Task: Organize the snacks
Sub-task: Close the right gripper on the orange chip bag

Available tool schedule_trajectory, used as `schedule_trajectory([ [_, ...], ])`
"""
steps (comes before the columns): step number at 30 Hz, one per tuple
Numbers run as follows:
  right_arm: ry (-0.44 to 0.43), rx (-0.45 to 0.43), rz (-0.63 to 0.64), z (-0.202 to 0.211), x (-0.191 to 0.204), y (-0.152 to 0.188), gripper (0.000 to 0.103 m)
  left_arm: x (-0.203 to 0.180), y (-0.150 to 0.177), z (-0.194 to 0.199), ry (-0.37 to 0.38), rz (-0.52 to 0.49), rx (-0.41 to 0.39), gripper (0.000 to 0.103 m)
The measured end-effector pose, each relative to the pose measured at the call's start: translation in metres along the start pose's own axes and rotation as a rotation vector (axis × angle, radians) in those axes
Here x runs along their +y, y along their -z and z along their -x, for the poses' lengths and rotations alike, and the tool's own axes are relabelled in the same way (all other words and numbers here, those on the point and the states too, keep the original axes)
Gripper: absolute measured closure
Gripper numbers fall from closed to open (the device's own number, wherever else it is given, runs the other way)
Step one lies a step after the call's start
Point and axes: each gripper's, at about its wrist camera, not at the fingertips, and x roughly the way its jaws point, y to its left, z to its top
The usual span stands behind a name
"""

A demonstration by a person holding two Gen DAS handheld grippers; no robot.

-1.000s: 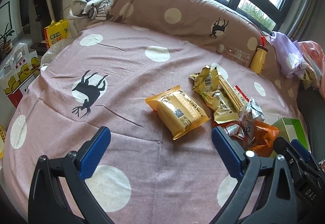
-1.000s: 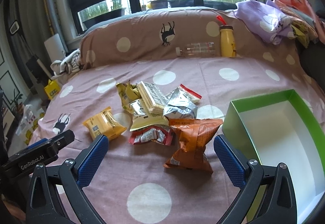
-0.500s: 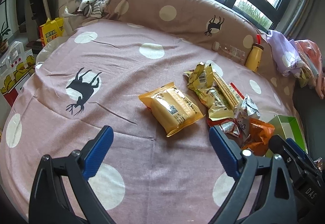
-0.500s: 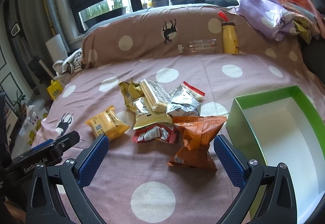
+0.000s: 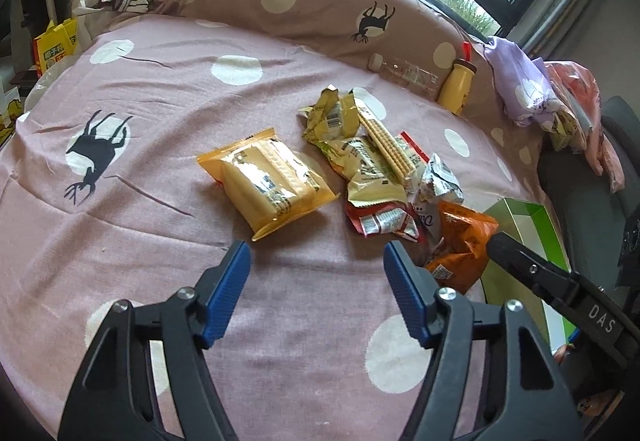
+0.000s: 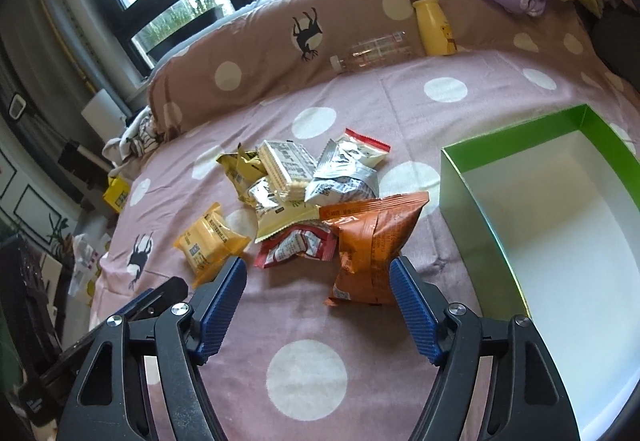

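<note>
Half the green box (image 5: 536, 229) hidden behind right gripper (image 5: 560, 281) — pkt labels unreadable

In the left wrist view, the right gripper's arm at lower right hides much of the green box (image 5: 538, 225), and the orange bag (image 5: 460, 245) covers its near corner. In the right wrist view, the box (image 6: 460, 185) runs off the lower right edge. Print on the piled packets (image 6: 296, 177) is too small to read.
</note>
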Motion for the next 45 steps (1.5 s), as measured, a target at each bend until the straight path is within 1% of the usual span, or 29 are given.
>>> schedule_trajectory([
  [3, 0.01, 0.016, 0.001, -0.006, 0.0, 0.0, 0.028, -0.005, 0.003, -0.005, 0.0, -0.024, 0.026, 0.042],
  [4, 0.013, 0.019, 0.004, -0.009, 0.001, -0.001, 0.028, -0.006, 0.003, -0.007, -0.005, -0.031, 0.032, 0.042],
  [6, 0.026, 0.029, 0.004, -0.015, 0.0, 0.0, 0.035, -0.006, 0.004, -0.008, -0.016, -0.038, 0.035, 0.043],
  [9, 0.064, 0.045, -0.002, -0.026, -0.002, 0.0, 0.038, -0.005, 0.004, -0.009, -0.031, -0.041, 0.041, 0.043],
  [12, 0.085, 0.067, 0.007, -0.037, -0.003, 0.002, 0.038, -0.003, 0.004, -0.01, -0.045, -0.042, 0.041, 0.043],
  [13, 0.109, 0.07, 0.014, -0.04, -0.003, 0.002, 0.038, -0.002, 0.004, -0.009, -0.048, -0.042, 0.04, 0.043],
  [14, 0.131, 0.068, 0.022, -0.041, -0.002, 0.003, 0.04, -0.002, 0.004, -0.009, -0.051, -0.041, 0.04, 0.043],
  [16, 0.167, 0.054, 0.04, -0.039, -0.001, 0.004, 0.054, 0.0, 0.003, -0.008, -0.061, -0.039, 0.041, 0.043],
  [17, 0.162, 0.054, 0.051, -0.038, 0.0, 0.004, 0.065, 0.001, 0.002, -0.007, -0.072, -0.039, 0.041, 0.043],
  [18, 0.126, 0.05, 0.053, -0.035, 0.001, 0.005, 0.067, 0.003, 0.001, -0.005, -0.087, -0.037, 0.037, 0.043],
  [19, 0.073, 0.046, 0.051, -0.031, 0.001, 0.005, 0.069, 0.005, 0.001, -0.002, -0.1, -0.034, 0.027, 0.043],
  [20, 0.029, 0.042, 0.055, -0.027, 0.004, 0.006, 0.076, 0.008, -0.001, 0.001, -0.11, -0.028, 0.015, 0.043],
  [21, -0.006, 0.034, 0.07, -0.022, 0.007, 0.006, 0.081, 0.011, -0.002, 0.005, -0.116, -0.021, 0.003, 0.043],
  [23, -0.031, 0.032, 0.091, -0.018, 0.016, 0.008, 0.081, 0.019, -0.006, 0.011, -0.115, 0.004, -0.017, 0.043],
  [26, -0.071, 0.068, 0.091, -0.024, 0.022, 0.011, 0.081, 0.029, -0.009, 0.017, -0.104, 0.043, -0.027, 0.043],
  [27, -0.064, 0.082, 0.08, -0.027, 0.023, 0.011, 0.081, 0.031, -0.009, 0.017, -0.105, 0.052, -0.024, 0.043],
  [28, -0.035, 0.087, 0.057, -0.029, 0.021, 0.011, 0.081, 0.032, -0.009, 0.017, -0.107, 0.057, -0.019, 0.043],
  [29, -0.004, 0.084, 0.042, -0.029, 0.018, 0.011, 0.081, 0.033, -0.009, 0.017, -0.109, 0.059, -0.014, 0.043],
  [31, 0.052, 0.07, 0.026, -0.025, 0.015, 0.009, 0.076, 0.033, -0.009, 0.016, -0.105, 0.063, -0.009, 0.043],
  [32, 0.058, 0.062, 0.016, -0.022, 0.012, 0.008, 0.066, 0.033, -0.009, 0.016, -0.1, 0.066, -0.009, 0.043],
  [33, 0.047, 0.053, 0.001, -0.02, 0.008, 0.007, 0.048, 0.033, -0.009, 0.017, -0.094, 0.068, -0.008, 0.043],
  [34, 0.026, 0.045, -0.018, -0.018, 0.005, 0.007, 0.037, 0.032, -0.009, 0.017, -0.087, 0.07, -0.008, 0.043],
  [35, 0.002, 0.04, -0.039, -0.018, 0.001, 0.005, 0.02, 0.032, -0.009, 0.017, -0.081, 0.071, -0.007, 0.043],
  [36, -0.019, 0.039, -0.064, -0.019, -0.002, 0.004, 0.013, 0.031, -0.009, 0.016, -0.078, 0.07, -0.005, 0.043],
  [39, -0.034, 0.077, -0.115, -0.034, -0.009, 0.0, 0.013, 0.029, -0.008, 0.014, -0.082, 0.064, 0.003, 0.043],
  [41, -0.011, 0.106, -0.137, -0.049, -0.012, -0.002, 0.013, 0.028, -0.008, 0.013, -0.083, 0.062, 0.01, 0.043],
  [43, -0.001, 0.107, -0.162, -0.057, -0.015, -0.002, 0.013, 0.029, -0.007, 0.012, -0.082, 0.063, 0.015, 0.043],
  [44, -0.004, 0.098, -0.17, -0.059, -0.017, -0.003, 0.015, 0.029, -0.007, 0.012, -0.081, 0.065, 0.016, 0.043],
  [45, -0.002, 0.09, -0.17, -0.061, -0.018, -0.003, 0.025, 0.03, -0.008, 0.012, -0.081, 0.067, 0.017, 0.042],
])
